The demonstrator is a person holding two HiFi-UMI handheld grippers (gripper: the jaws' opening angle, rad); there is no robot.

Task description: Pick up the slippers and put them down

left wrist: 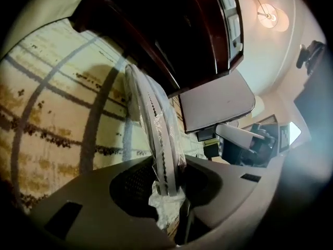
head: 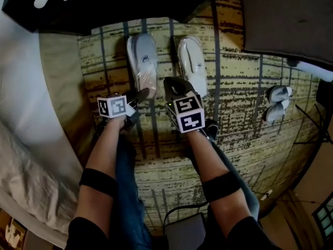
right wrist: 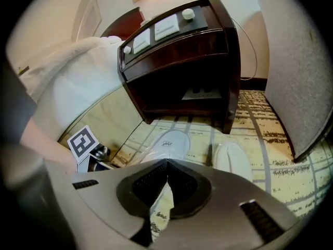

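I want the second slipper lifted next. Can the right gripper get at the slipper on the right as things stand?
Probably yes. The right gripper hovers at the heel of that slipper, nothing between them, though its shut jaws must open first.

Wide black armbands (head: 98, 182); blue jeans (head: 127, 202); white cubes (head: 188, 113), black square markers.

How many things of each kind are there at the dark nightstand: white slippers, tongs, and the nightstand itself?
White slippers: 2
Tongs: 2
Nightstand: 1
Total: 5
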